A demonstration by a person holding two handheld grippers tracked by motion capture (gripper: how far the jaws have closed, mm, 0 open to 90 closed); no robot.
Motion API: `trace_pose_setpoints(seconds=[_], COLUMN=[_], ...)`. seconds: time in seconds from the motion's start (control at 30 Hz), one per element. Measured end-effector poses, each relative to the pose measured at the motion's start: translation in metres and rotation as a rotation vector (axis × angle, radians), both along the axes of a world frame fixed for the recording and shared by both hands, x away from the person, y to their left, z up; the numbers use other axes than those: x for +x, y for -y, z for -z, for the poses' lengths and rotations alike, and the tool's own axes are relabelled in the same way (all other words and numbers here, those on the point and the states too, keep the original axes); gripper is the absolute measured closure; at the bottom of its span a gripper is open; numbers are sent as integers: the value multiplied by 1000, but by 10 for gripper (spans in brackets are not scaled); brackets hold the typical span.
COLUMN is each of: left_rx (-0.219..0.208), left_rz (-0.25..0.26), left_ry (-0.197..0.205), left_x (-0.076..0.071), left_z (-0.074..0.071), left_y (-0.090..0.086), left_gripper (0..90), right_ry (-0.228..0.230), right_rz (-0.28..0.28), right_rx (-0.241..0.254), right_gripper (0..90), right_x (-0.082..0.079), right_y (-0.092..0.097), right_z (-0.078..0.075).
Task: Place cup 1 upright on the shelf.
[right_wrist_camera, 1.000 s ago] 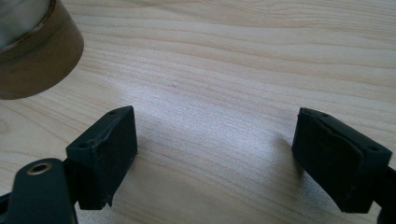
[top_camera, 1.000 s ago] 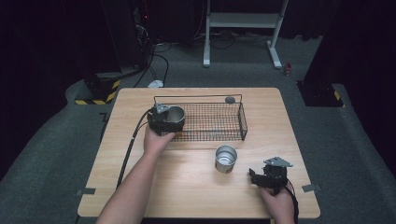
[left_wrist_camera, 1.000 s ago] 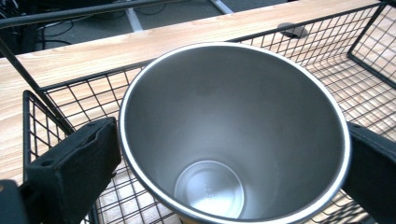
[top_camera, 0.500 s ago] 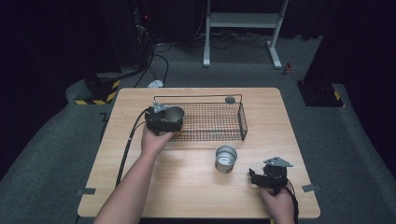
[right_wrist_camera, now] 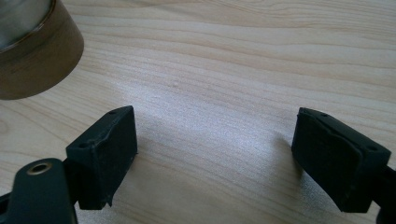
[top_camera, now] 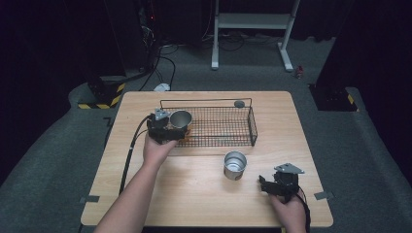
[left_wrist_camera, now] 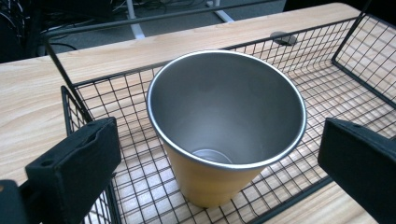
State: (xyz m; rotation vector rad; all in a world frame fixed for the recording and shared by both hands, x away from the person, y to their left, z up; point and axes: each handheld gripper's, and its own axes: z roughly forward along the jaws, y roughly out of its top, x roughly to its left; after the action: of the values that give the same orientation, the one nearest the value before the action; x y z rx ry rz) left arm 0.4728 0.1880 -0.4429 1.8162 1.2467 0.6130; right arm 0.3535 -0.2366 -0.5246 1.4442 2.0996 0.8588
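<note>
Second metal cup (top_camera: pixel 235 165) upright on surface (top_camera: pixel 204 204), open mouth up, in front of wire basket, well apart from it; brown outer wall in right gripper view (right_wrist_camera: pixel 32 51). Small grey disc (top_camera: pixel 239 103) on surface just behind basket's back rail, near its right end. White frame legs (top_camera: pixel 252 34) on floor far behind basket. Yellow-black striped block (top_camera: pixel 99 99) on floor, behind-left of basket. Cables (top_camera: pixel 165 63) on floor beside it.
</note>
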Motion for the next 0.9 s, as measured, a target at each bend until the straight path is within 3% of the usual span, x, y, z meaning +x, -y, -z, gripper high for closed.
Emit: trace_pose_setpoints(seconds=[0.73,0.9], left_rx=[-34,-20], left_rz=[16,21], left_ry=[-6,-5], left_x=[-26,-34], left_z=[1,3], left_y=[-15,-20], left_gripper=[6,8], right_ry=[0,0], right_rz=[3,3], right_rx=[1,2], right_gripper=[143,142], right_x=[-1,-1], right_y=[0,0], right_z=[0,0])
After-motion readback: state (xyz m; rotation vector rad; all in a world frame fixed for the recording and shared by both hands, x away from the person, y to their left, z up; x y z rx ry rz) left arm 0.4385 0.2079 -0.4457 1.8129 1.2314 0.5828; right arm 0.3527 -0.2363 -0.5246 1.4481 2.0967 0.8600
